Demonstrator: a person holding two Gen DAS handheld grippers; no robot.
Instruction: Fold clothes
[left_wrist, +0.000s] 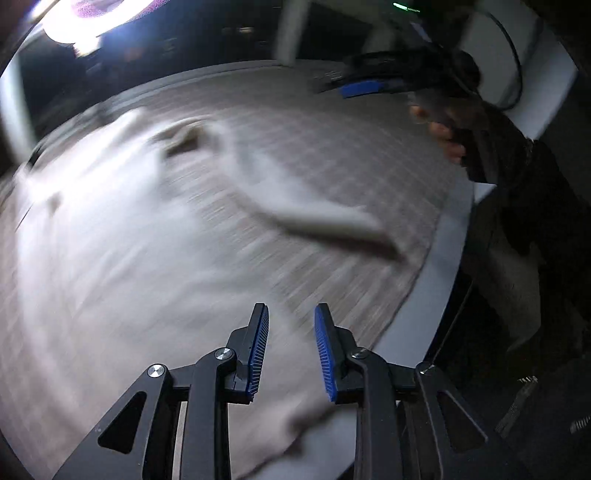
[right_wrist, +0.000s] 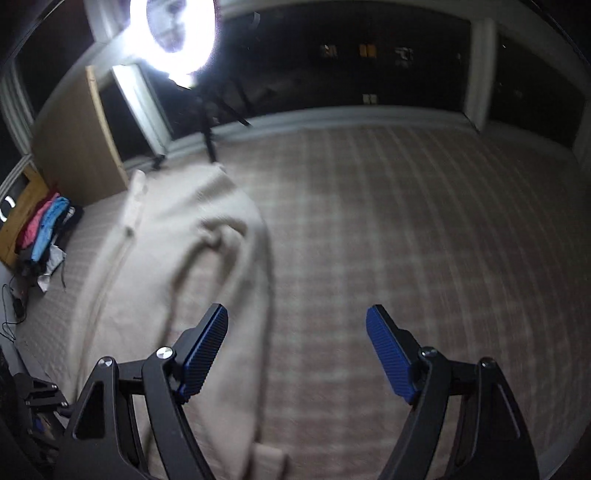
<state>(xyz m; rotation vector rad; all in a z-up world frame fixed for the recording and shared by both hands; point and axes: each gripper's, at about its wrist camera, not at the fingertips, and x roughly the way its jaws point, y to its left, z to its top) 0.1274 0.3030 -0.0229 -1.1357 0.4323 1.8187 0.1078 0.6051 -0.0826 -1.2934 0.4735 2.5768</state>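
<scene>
R gripper (right_wrist: 297, 325) wide apart, empty, over beige garment (right_wrist: 177, 266) on checked bedcover (right_wrist: 406, 229).

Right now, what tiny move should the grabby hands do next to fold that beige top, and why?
Probably bring the right gripper over to the loose sleeve and close on it. Both grippers look empty: the right one's jaws stand wide over the checked cover, and the left gripper hangs above the beige top, nothing pinched. The sleeve lies crumpled beside the body, not folded in.

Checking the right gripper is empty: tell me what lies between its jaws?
Nothing held: right wrist view shows only checked bedcover between the open right gripper's jaws; the beige garment lies left.
</scene>
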